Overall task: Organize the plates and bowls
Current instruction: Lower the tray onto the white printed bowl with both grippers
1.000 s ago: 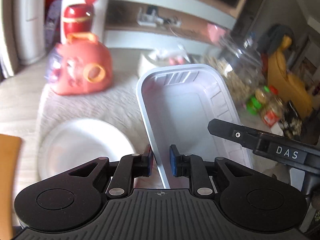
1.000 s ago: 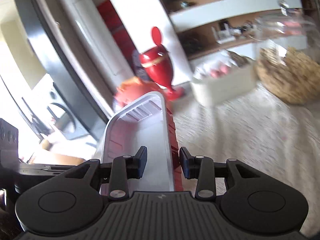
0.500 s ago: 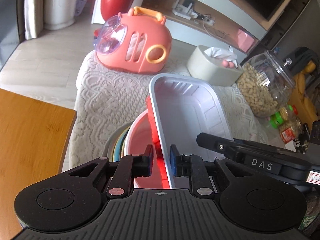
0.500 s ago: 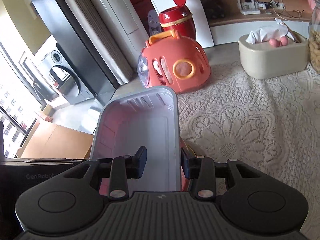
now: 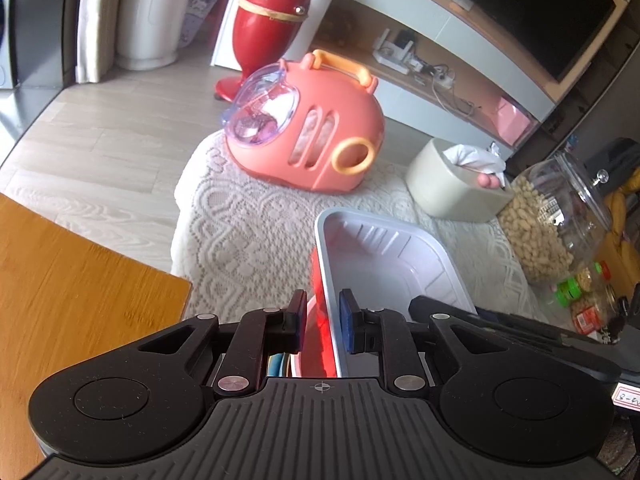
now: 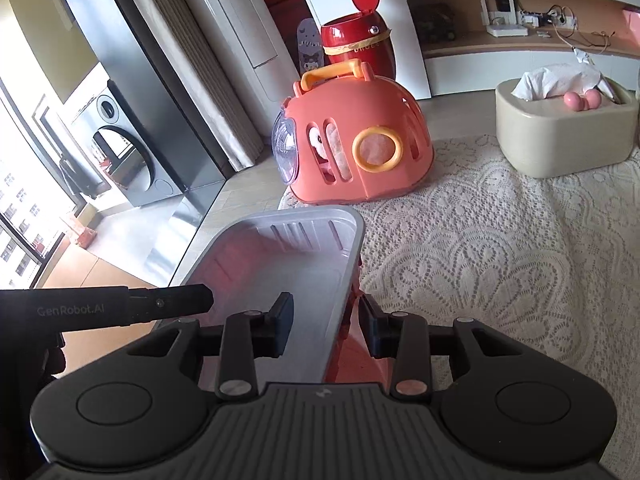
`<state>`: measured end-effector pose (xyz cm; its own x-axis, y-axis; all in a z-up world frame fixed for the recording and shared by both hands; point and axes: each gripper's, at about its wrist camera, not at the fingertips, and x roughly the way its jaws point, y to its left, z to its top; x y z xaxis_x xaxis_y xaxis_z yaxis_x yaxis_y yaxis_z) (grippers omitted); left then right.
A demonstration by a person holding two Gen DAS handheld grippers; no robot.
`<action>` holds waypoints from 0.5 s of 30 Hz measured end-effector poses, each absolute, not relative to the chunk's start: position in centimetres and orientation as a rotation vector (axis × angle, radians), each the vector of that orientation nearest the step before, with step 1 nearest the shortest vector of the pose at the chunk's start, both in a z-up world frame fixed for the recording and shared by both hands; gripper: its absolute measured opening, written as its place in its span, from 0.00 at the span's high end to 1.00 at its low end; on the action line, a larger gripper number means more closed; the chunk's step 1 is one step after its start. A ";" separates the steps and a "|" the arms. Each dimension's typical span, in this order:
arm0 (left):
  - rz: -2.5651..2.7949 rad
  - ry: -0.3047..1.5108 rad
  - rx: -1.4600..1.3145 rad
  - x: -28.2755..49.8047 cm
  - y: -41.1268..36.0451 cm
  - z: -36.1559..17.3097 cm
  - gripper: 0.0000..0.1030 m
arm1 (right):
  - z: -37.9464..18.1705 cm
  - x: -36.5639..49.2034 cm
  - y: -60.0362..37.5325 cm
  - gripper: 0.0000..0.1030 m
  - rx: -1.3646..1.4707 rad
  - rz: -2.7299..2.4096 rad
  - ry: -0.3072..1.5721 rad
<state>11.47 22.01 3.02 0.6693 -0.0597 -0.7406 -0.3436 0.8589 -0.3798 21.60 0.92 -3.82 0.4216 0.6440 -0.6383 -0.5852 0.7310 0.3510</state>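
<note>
A wooden table (image 5: 76, 280) is showing at the far left of the left wrist view, with pale floor behind it. Beside it, a lace cloth (image 5: 248, 232) is covering a second table. At the near edge, just under the left gripper (image 5: 322, 322), rims of stacked bowls (image 5: 280, 362) are peeking out in blue and pink, with a red piece (image 5: 318, 320) rising beside them. The left gripper is pinching the left rim of the white tray (image 5: 384, 264), one pad outside by the red piece and one pad inside; whether the pads are pressing the wall tightly is hard to tell.

The tray is sitting over the red piece at the near edge of the cloth, its open side facing up. Behind it, a pink carrier (image 5: 312, 136) is standing on the cloth, with a red bin (image 5: 272, 28) on the floor beyond. To the right, a tissue box (image 5: 452, 184) and a jar of peanuts (image 5: 548, 228) are sitting on the cloth.

In the right wrist view, the right gripper (image 6: 325, 330) is straddling the tray's (image 6: 280, 264) right rim with its jaws set wider, a clear gap showing on the inner side.
</note>
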 end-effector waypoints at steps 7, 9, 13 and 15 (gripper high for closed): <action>0.107 0.846 -0.529 9.7 20.7 4.3 0.80 | -2.5 19.9 -1.9 0.64 0.117 0.807 0.817; 0.095 0.857 -0.538 9.4 20.3 4.4 0.78 | -2.4 19.4 -2.6 0.64 0.144 0.834 0.840; 0.089 0.879 -0.530 8.8 19.6 4.7 0.78 | -1.6 18.1 -3.3 0.63 0.142 0.837 0.810; 0.085 0.893 -0.531 8.5 19.5 4.5 0.78 | -1.6 17.7 -3.5 0.63 0.135 0.842 0.813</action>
